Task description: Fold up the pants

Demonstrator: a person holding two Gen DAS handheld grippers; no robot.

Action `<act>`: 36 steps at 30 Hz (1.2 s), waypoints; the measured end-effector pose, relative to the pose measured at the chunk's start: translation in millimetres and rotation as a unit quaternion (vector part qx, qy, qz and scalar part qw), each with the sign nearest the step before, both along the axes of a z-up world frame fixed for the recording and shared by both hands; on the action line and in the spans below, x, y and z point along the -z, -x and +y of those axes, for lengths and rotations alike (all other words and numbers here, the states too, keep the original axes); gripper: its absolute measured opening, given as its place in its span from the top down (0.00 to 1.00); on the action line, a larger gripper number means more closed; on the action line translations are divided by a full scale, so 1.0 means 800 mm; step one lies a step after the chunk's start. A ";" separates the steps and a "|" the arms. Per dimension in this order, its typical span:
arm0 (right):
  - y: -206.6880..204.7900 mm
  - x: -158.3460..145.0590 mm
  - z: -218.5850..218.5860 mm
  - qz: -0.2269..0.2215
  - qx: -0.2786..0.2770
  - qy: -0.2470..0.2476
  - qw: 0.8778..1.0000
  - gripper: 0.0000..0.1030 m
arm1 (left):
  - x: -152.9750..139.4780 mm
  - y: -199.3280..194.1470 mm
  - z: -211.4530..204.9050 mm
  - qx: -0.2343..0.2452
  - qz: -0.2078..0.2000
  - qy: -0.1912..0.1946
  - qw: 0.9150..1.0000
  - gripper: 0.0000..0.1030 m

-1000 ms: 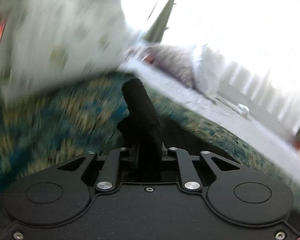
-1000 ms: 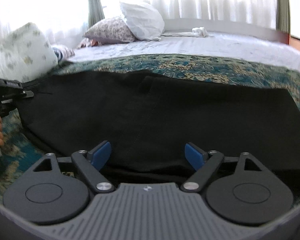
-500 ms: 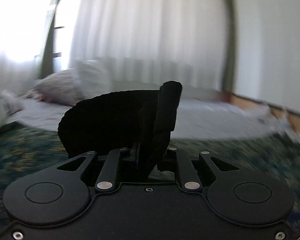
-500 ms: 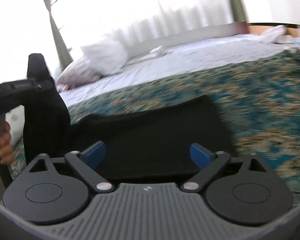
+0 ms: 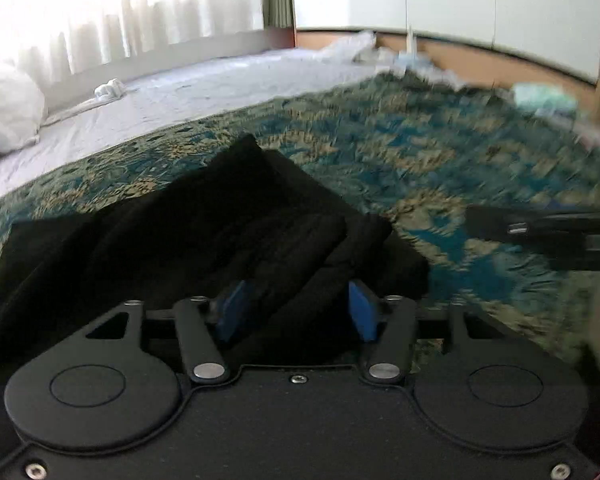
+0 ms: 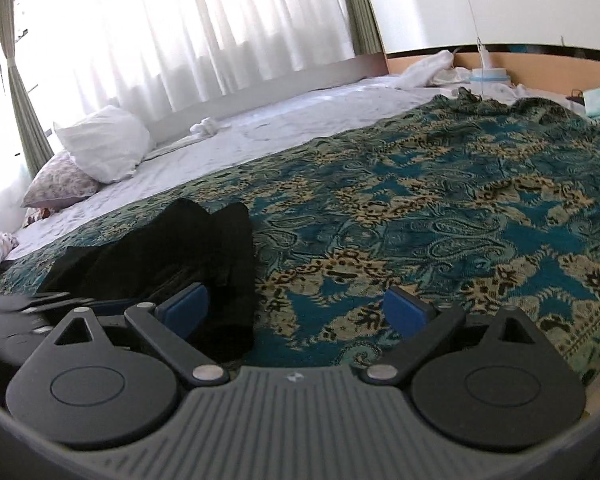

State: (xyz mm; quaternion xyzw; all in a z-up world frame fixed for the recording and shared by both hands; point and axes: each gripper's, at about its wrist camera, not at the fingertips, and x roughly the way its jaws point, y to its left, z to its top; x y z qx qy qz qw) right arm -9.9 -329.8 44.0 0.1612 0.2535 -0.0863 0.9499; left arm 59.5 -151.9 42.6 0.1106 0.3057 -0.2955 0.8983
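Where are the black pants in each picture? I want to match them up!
Left wrist view: the black pants lie bunched at lower left and centre, running between the left gripper fingers.
Right wrist view: the black pants sit at lower left, beside the right gripper.
Shared landmark: the white pillow by the curtain.

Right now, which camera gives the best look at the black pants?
The left wrist view: the pants fill its middle, bunched in folds on the patterned bedspread, though slightly blurred. The right wrist view shows only a dark heap at lower left, partly hidden behind the right claw.
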 end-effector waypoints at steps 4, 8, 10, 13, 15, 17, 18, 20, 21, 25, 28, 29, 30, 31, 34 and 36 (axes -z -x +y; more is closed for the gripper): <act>-0.007 0.004 0.019 -0.004 -0.019 0.001 1.000 0.02 | -0.028 0.023 0.069 -0.006 -0.018 0.054 0.998 0.28; -0.024 0.001 0.059 -0.016 -0.047 0.036 0.998 0.02 | -0.049 0.034 0.147 -0.074 -0.058 0.065 0.993 0.28; -0.039 -0.001 0.080 -0.016 -0.053 0.064 0.996 0.02 | -0.046 0.030 0.175 -0.125 -0.076 0.061 0.987 0.30; -0.068 0.000 0.101 -0.010 -0.051 0.088 0.995 0.03 | -0.031 0.014 0.201 -0.191 -0.079 0.046 0.977 0.36; -0.089 0.004 0.111 0.002 -0.041 0.102 0.994 0.03 | -0.018 0.005 0.212 -0.227 -0.074 0.027 0.971 0.41; -0.104 0.012 0.117 0.022 -0.027 0.125 0.992 0.03 | -0.003 -0.003 0.215 -0.243 -0.063 0.006 0.968 0.42; -0.109 0.015 0.119 0.037 -0.019 0.137 0.990 0.05 | 0.005 -0.006 0.215 -0.246 -0.056 -0.003 0.968 0.42; -0.109 0.022 0.117 0.062 0.001 0.151 0.987 0.06 | 0.019 -0.004 0.217 -0.241 -0.049 -0.015 0.969 0.42; -0.104 0.023 0.114 0.066 0.008 0.152 0.986 0.06 | 0.024 -0.002 0.214 -0.239 -0.055 -0.012 0.969 0.42; -0.085 0.023 0.102 0.091 0.014 0.176 0.980 0.06 | 0.025 -0.002 0.222 -0.230 -0.043 0.006 0.972 0.42; -0.078 0.014 0.095 0.113 0.000 0.187 0.976 0.06 | 0.022 0.000 0.227 -0.227 -0.034 0.029 0.973 0.43; -0.077 0.005 0.094 0.119 -0.006 0.194 0.974 0.06 | 0.016 0.001 0.228 -0.220 -0.036 0.036 0.974 0.43; -0.076 -0.005 0.093 0.115 -0.011 0.197 0.974 0.07 | 0.009 0.003 0.229 -0.213 -0.042 0.043 0.975 0.43; -0.076 -0.019 0.092 0.103 -0.014 0.196 0.975 0.08 | 0.000 0.003 0.231 -0.203 -0.052 0.050 0.977 0.43; -0.090 -0.062 0.086 0.061 -0.032 0.162 0.984 0.08 | -0.028 -0.017 0.236 -0.176 -0.083 0.065 0.979 0.42; -0.116 -0.081 0.088 0.046 -0.051 0.137 0.988 0.08 | -0.045 -0.048 0.238 -0.174 -0.091 0.076 0.978 0.44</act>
